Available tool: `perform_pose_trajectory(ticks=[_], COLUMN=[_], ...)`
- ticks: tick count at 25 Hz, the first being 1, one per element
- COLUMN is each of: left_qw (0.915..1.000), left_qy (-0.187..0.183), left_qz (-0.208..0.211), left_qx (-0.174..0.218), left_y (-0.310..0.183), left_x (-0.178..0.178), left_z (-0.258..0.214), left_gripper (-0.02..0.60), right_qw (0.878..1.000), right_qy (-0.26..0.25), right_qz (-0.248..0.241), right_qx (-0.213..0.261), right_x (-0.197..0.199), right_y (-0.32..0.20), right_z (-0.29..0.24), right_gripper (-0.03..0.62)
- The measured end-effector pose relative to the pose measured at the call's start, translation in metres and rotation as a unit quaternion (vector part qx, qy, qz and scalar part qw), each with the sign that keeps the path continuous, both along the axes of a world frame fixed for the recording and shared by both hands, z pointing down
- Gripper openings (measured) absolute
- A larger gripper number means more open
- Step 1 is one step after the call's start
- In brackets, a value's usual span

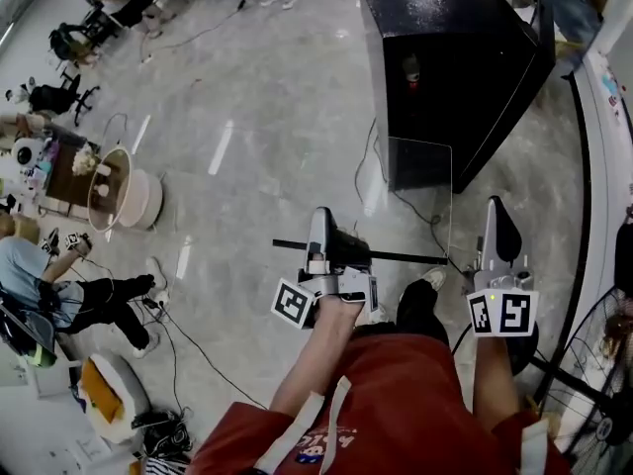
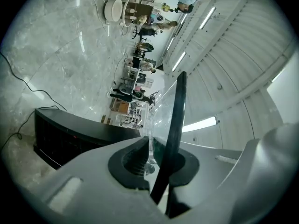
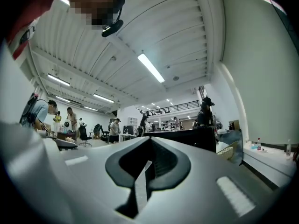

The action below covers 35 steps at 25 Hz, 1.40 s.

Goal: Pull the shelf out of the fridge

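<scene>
Currently the shelf is out and carried; nothing is left inside the cabinet that I can see.

Left gripper (image 1: 320,224): jaws narrow, pads pinched on the clear pane just beside the black trim bar (image 1: 396,256). Its own view shows glass between the pads and the trim running up past them. The gripper is rolled onto its side.

Glass shelf (image 1: 420,201): held in the air between the two grippers, in front of the person's legs. It is clear of the black fridge (image 1: 465,57), whose near corner lies just beyond the pane's far edge.

Right gripper (image 1: 497,216): jaws nearly together with a thin pale strip between them. I read this as the pane's edge, so it is clamped on the shelf's right end.

Risks, as judgement:
- Both grips are thin pinches on smooth glass, so a slip at either end would drop that end onto the hard floor.
- If the two hands move out of step, the pane twists in the pads and may crack or lever free.
- The floor cable (image 1: 381,181) runs near the feet, so a step forward could snag it.
- Swinging the far edge could clip the fridge corner.
</scene>
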<state>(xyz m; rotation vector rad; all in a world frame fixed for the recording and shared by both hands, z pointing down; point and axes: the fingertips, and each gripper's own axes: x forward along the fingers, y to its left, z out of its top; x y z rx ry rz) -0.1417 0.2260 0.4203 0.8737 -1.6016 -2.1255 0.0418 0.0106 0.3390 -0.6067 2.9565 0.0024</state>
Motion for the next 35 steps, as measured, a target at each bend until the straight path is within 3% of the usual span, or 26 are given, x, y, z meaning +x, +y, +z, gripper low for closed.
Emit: perform_pose_trajectory(ticks=[8, 14, 35], left_qw=[0.9983, 0.9967, 0.9968], left_qy=[-0.028, -0.039, -0.037], left_qz=[-0.049, -0.061, -0.048], left_qx=[0.017, 0.037, 0.051], left_y=[0.058, 0.090, 0.091], left_x=[-0.003, -0.008, -0.007], left_z=[-0.055, -0.071, -0.072], left_gripper=[0.034, 0.034, 0.036], right_qw=[0.999, 0.999, 0.999], right_qy=[-0.022, -0.034, -0.032], right_qz=[-0.027, -0.026, -0.013], right_qx=[0.016, 0.016, 0.023], right_x=[-0.015, -0.017, -0.008], right_y=[0.031, 0.054, 0.058], right_z=[-0.027, -0.039, -0.044], right_gripper=[-0.002, -0.002, -0.002])
